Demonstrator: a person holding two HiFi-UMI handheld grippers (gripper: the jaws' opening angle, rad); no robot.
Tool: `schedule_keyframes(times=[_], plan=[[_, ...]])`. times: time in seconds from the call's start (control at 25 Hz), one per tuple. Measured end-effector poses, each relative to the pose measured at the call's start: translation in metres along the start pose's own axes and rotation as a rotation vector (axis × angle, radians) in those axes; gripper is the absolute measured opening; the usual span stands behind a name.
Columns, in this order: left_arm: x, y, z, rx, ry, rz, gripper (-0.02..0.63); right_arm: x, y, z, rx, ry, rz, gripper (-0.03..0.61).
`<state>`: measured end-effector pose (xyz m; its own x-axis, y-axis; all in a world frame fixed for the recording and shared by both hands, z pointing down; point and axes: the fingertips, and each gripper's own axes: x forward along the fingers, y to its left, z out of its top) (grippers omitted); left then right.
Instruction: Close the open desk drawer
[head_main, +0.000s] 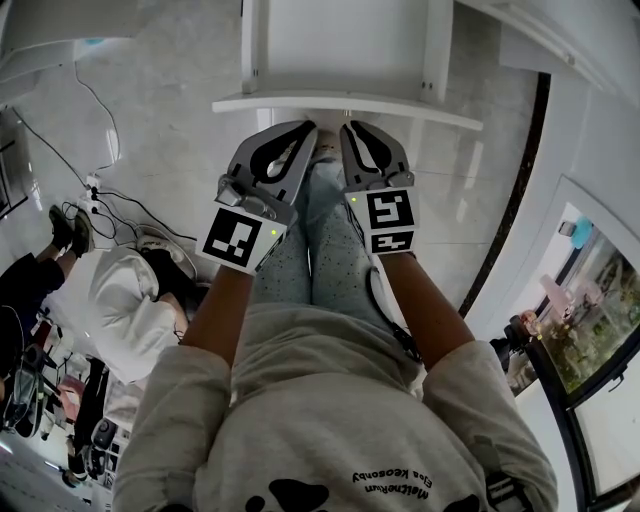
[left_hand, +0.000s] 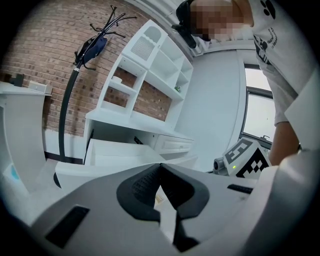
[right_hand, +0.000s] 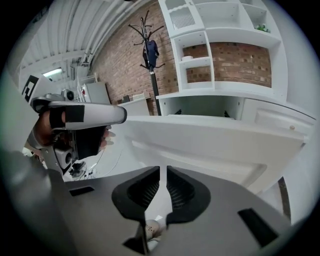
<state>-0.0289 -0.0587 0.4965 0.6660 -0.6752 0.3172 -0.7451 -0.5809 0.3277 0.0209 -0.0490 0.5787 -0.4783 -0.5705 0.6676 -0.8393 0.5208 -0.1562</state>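
Note:
The white desk drawer stands pulled out in front of me; its front panel crosses the top of the head view just beyond both grippers. In the left gripper view the open drawer juts from under the desktop. It fills the middle of the right gripper view as a wide white panel. My left gripper is shut on nothing, its tip close below the drawer front. Beside it, my right gripper has its jaws nearly touching, with nothing between them.
A white shelf hutch sits on the desk against a brick wall. A black coat stand is to the left. Cables, a white bundle and another person's legs are on the floor at left.

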Motion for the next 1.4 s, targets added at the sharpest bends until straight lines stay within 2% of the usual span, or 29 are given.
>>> schedule_keyframes(times=[0.12, 0.2, 0.24, 0.72, 1.08, 1.4], plan=[[0.001, 0.002, -0.006, 0.006, 0.019, -0.009, 0.018, 0.006, -0.005, -0.006, 0.017, 0.02, -0.035, 0.041], [0.002, 0.003, -0.009, 0.005, 0.024, -0.011, 0.018, 0.012, -0.008, -0.011, 0.037, 0.036, -0.047, 0.112], [0.002, 0.003, -0.011, 0.006, 0.03, -0.013, 0.018, 0.015, -0.009, -0.013, 0.05, 0.047, -0.051, 0.124], [0.009, 0.011, -0.031, 0.011, 0.071, -0.025, 0.018, 0.038, -0.02, -0.028, 0.13, 0.107, -0.122, 0.124], [0.011, 0.018, -0.032, 0.004, 0.088, -0.025, 0.018, 0.047, -0.023, -0.026, 0.187, 0.12, -0.151, 0.124], [0.012, 0.024, -0.03, -0.006, 0.082, -0.025, 0.018, 0.05, -0.025, -0.025, 0.197, 0.157, -0.166, 0.104]])
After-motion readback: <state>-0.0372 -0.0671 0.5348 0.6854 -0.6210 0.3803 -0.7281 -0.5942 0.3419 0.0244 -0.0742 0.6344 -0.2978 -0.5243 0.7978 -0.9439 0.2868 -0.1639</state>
